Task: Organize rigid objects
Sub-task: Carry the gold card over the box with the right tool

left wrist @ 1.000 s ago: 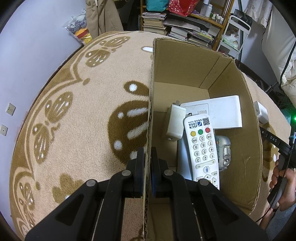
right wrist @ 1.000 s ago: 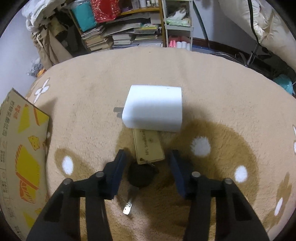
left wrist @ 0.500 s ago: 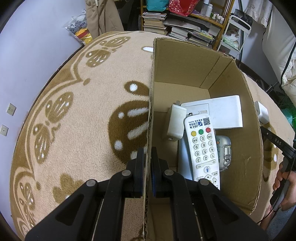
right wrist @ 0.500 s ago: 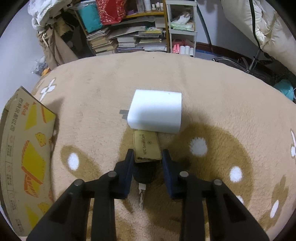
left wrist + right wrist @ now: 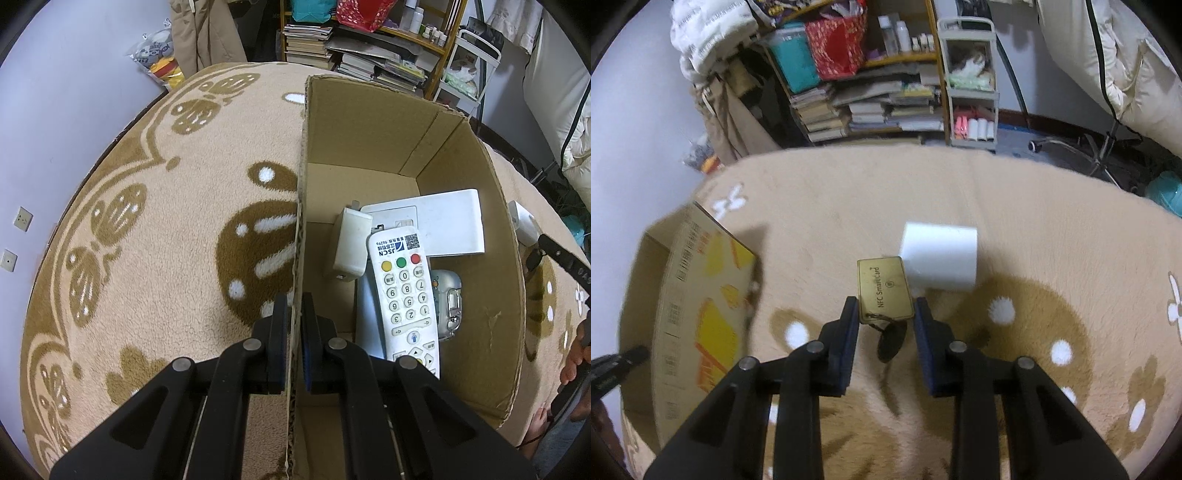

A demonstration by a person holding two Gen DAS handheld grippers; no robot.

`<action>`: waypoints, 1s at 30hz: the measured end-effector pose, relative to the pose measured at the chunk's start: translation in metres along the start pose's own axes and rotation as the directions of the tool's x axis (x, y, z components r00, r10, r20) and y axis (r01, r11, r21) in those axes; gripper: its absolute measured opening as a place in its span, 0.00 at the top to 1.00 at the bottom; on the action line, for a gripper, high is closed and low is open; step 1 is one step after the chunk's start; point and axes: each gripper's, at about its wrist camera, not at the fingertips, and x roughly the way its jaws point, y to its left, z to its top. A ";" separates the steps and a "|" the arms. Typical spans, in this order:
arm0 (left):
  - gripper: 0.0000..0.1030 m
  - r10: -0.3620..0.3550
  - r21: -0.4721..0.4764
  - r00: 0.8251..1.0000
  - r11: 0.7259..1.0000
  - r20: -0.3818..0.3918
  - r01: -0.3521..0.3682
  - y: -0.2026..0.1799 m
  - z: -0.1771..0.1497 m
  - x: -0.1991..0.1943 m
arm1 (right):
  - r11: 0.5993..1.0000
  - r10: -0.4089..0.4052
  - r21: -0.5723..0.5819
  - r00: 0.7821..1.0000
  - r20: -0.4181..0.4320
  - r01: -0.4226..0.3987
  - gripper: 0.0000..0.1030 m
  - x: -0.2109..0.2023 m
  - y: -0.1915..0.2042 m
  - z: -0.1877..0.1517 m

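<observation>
Through the left wrist camera, my left gripper [image 5: 294, 332] is pinching the near wall of the cardboard box [image 5: 461, 155], where a remote [image 5: 404, 295] lies among other items. In the right view, my right gripper [image 5: 884, 328] grips the black key fob [image 5: 891, 341] above the rug [image 5: 1034, 229] — its gold card [image 5: 884, 290] sticks up. Light, rigid, dangly — I'd judge the fob body the surest hold.

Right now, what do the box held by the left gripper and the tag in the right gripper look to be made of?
The box: corrugated cardboard, matte brown; the fluted edge shows at the clamped wall. The tag: probably brushed metal or metallised plastic, dull gold, printed "NFC Smart Card"; the look leaves it open.
</observation>
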 end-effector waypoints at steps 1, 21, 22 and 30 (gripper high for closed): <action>0.94 0.001 0.001 1.000 1.000 0.000 -0.001 -0.001 0.000 0.000 | 1.000 0.007 0.000 1.000 0.005 -0.007 0.69 -0.003 0.001 0.001; 0.94 0.000 -0.002 1.000 1.000 0.000 0.000 -0.001 0.000 0.000 | 0.943 0.317 -0.156 0.938 0.139 -0.295 0.69 -0.090 0.105 0.013; 0.94 0.001 -0.001 1.000 1.000 0.000 -0.001 -0.002 0.000 0.000 | 0.938 0.327 -0.170 0.935 0.137 -0.303 0.69 -0.092 0.111 0.011; 0.94 0.002 0.000 1.000 1.000 0.001 -0.002 -0.002 0.000 0.000 | 0.886 0.384 -0.302 0.922 0.049 -0.353 0.69 -0.094 0.158 -0.016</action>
